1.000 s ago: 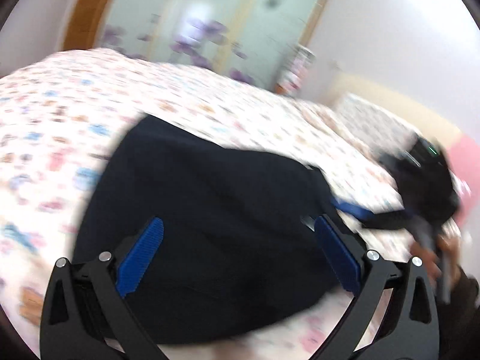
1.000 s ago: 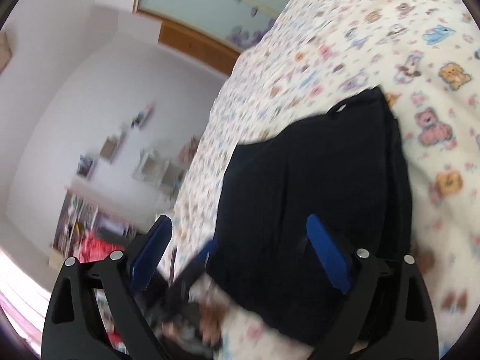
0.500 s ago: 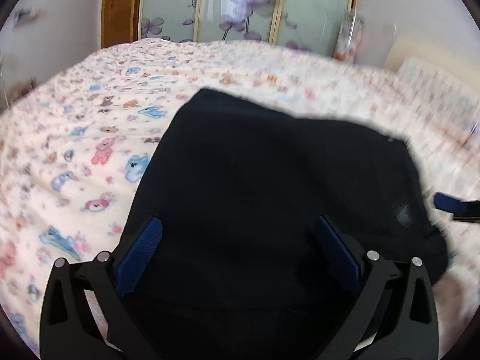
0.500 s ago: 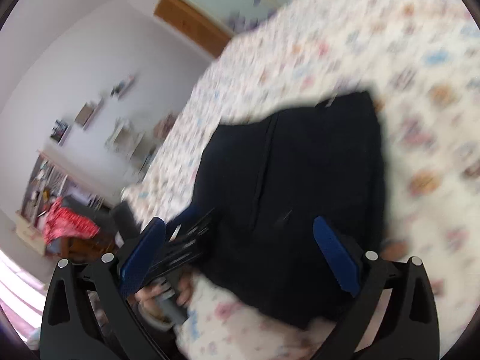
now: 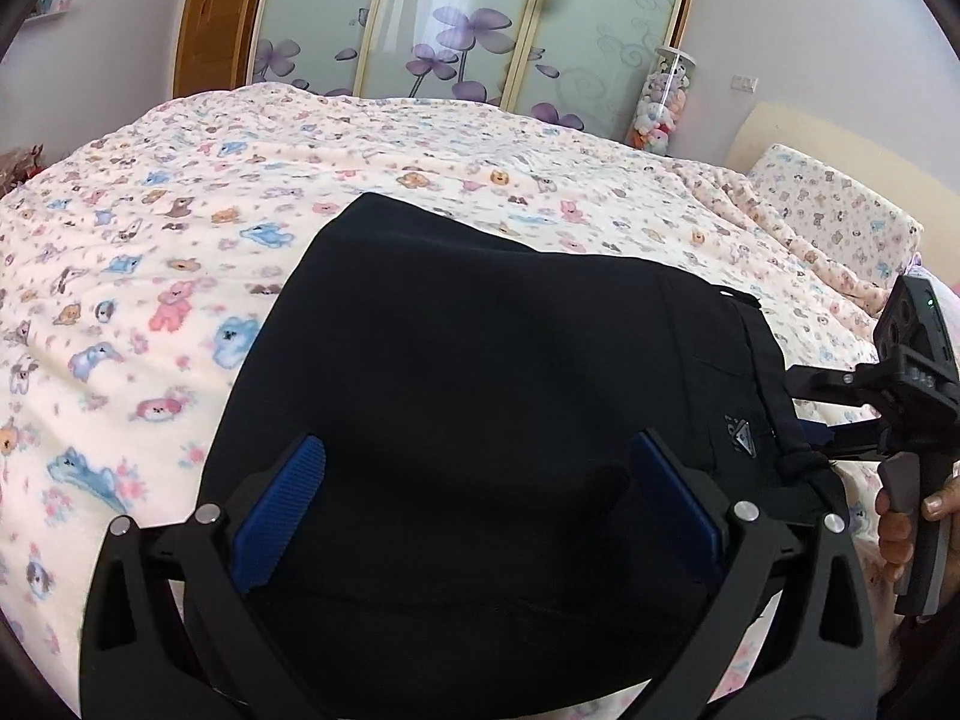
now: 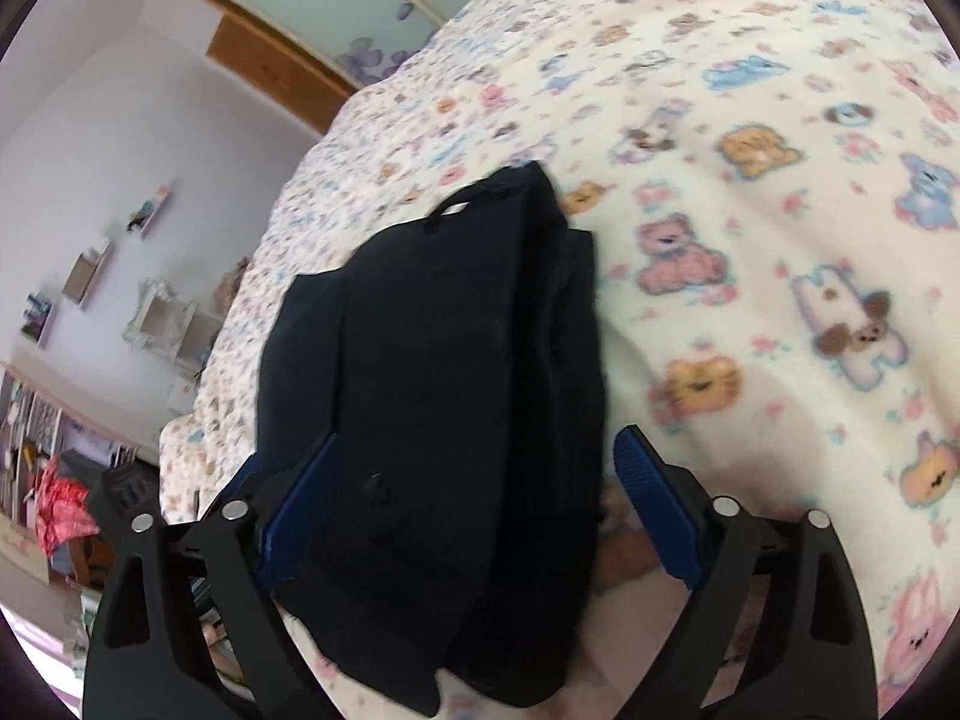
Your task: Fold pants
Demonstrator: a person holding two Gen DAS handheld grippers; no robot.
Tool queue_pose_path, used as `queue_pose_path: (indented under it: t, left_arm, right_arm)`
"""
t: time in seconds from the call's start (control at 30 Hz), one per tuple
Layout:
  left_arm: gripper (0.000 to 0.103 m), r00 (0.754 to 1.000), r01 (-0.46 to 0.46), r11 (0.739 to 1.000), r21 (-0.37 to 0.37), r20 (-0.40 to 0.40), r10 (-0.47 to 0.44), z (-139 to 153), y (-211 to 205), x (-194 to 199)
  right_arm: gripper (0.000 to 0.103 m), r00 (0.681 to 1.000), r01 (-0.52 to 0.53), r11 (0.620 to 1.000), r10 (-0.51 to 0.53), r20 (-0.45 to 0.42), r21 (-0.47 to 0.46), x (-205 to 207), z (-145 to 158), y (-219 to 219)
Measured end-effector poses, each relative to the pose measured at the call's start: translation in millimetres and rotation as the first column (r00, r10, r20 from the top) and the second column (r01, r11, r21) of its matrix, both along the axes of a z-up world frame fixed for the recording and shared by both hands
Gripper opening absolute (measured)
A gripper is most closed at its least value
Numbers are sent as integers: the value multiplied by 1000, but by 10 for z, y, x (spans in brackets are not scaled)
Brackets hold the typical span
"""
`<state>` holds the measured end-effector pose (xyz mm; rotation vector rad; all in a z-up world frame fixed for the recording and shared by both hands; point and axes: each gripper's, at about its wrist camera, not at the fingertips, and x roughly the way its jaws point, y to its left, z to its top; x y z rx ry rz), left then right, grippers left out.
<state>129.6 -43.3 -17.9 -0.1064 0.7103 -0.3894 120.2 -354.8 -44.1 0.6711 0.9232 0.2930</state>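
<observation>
Here the folded black fabric pants (image 5: 492, 396) lie on the animal-print bed (image 5: 150, 276); left hand-held gripper (image 5: 480, 516) and right hand-held gripper (image 6: 474, 510) both gape wide, holding nothing.

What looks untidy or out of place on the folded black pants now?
Little stands out. The pants lie folded on the bedspread, but their stacked layers are slightly uneven along one side, and a drawstring sticks out at the waistband edge. Both tongs stand open, gripping nothing.
</observation>
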Motion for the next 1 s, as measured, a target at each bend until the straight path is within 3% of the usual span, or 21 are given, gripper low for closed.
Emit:
queue_pose_path:
  t: [0.3, 0.53, 0.67, 0.8, 0.93, 1.0]
  left_arm:
    - [101, 1000, -2, 1000, 24, -3, 2, -27, -26, 20]
    - [101, 1000, -2, 1000, 28, -4, 2, -34, -31, 22]
    - [101, 1000, -3, 999, 37, -5, 3, -54, -30, 33]
    - [101, 1000, -4, 999, 44, -5, 4, -60, -29, 38]
    - [101, 1000, -4, 999, 50, -6, 5, -61, -23, 48]
    - [101, 1000, -5, 999, 49, -7, 5, -59, -23, 47]
  right_arm:
    - [92, 997, -80, 997, 80, 24, 0, -3, -15, 75]
    - [91, 999, -48, 998, 48, 18, 29, 73, -108, 27]
    - [91, 997, -69, 997, 70, 34, -18, 73, -105, 91]
    - [74, 997, -72, 996, 74, 36, -53, 77, -107, 104]
    - [57, 998, -50, 999, 50, 45, 4, 66, -122, 3]
    - [53, 997, -51, 999, 50, 56, 9, 56, -95, 15]
